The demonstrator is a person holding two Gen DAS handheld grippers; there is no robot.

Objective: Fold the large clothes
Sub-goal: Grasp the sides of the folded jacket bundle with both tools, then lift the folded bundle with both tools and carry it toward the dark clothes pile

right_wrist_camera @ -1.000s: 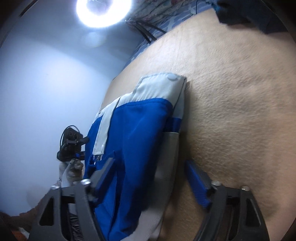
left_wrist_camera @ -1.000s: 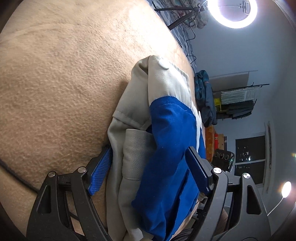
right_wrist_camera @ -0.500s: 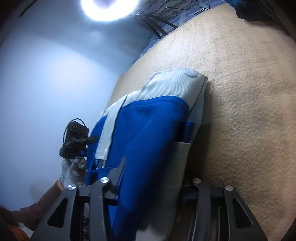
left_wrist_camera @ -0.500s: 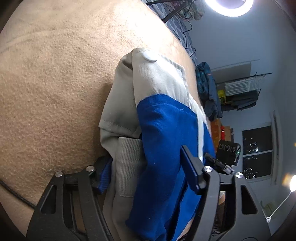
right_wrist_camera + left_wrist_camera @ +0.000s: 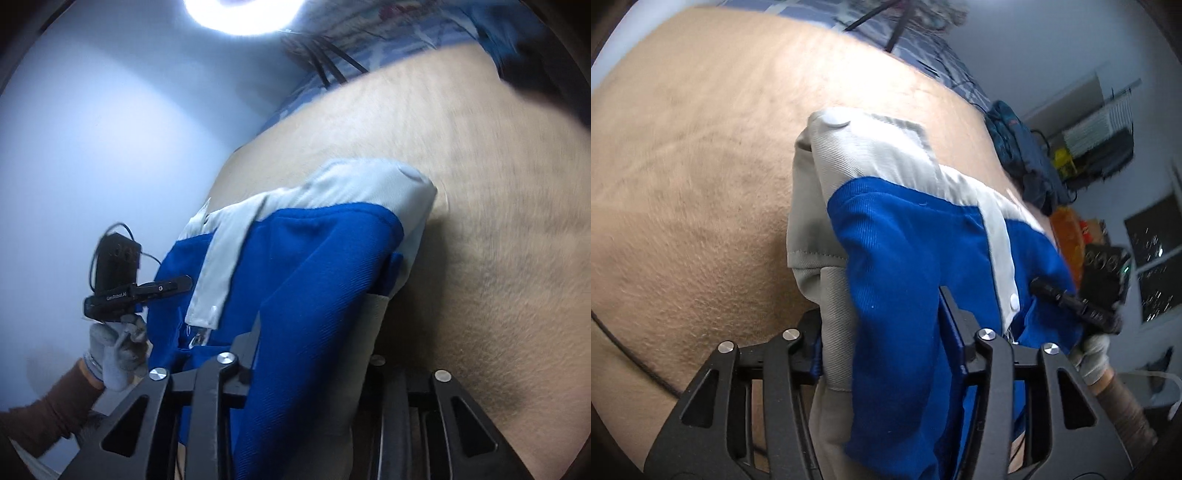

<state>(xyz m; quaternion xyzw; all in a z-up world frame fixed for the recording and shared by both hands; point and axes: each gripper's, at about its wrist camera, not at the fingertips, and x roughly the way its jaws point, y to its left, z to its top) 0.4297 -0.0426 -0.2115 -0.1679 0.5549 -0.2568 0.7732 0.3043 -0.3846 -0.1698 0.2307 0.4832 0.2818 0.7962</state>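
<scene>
Tan, nubbly fabric covers the work surface (image 5: 694,206), and on it lies the jacket (image 5: 905,251) — royal blue with pale grey panels and white snaps, already bundled thick. It looks soft, limp and bulky, best taken by its layered near edge. Left gripper (image 5: 882,325) and right gripper (image 5: 314,354) are closing, folds pinched between each pair of jaws.
</scene>
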